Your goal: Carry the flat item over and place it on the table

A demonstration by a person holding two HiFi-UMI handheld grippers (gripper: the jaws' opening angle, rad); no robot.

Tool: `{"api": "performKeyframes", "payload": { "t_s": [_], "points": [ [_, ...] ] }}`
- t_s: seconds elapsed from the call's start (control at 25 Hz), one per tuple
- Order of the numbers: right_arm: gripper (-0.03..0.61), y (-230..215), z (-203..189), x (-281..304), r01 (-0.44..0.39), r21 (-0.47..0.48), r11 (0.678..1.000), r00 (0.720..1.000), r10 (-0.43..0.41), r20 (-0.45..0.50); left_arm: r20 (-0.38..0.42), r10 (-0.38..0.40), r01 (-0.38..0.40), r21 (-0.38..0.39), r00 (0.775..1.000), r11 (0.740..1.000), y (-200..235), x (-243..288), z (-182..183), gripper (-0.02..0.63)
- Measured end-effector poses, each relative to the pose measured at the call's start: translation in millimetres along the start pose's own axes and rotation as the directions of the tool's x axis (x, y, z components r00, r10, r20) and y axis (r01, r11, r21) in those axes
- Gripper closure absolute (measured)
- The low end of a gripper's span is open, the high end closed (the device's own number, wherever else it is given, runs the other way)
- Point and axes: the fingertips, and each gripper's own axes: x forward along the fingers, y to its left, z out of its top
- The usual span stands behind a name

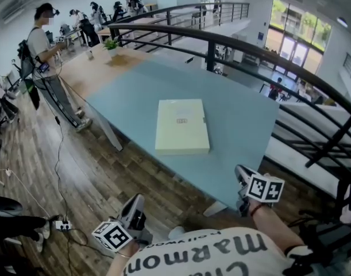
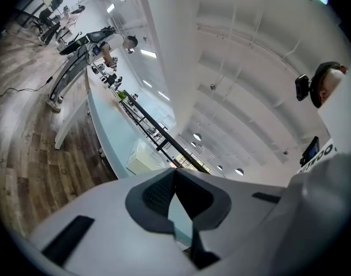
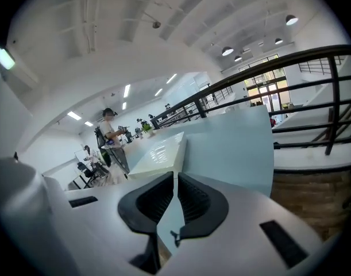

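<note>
Open-plan office; pale blue table (image 1: 244,125) beside a black railing (image 1: 313,91).

Item: cream flat box (image 1: 182,125), lying flat mid-table, long axis running away from me, well ahead of both tools.

Left gripper (image 1: 135,203): jaws together, nothing held, over the floor short of the table.

Right gripper (image 1: 242,174): jaws together, empty, at the table's near edge. I judge it the nearer to the box.

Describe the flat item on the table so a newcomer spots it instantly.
Beside the curved black railing stands a light-blue table. Near its middle lies a pale cream box, flat on its broad face. It is low and wide with a small mark on its lid, unlike the upright potted plant on the wooden table beyond.
</note>
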Motion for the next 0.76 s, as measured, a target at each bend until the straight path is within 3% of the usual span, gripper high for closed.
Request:
{"api": "performKeyframes", "payload": {
  "t_s": [0.4,0.76],
  "points": [
    [0.528,-29,8,-38,0.008,-0.119,0.993,1.000,-0.010,-0.016,0.027,0.020,-0.021,0.004,0.999,1.000,-30,12,-21,0.612],
    [0.528,-65,-4,-65,0.030,-0.118,0.993,0.999,-0.032,-0.015,0.007,-0.003,0.003,0.018,1.000,1.000,-58,25,-50,0.611]
  ]
}}
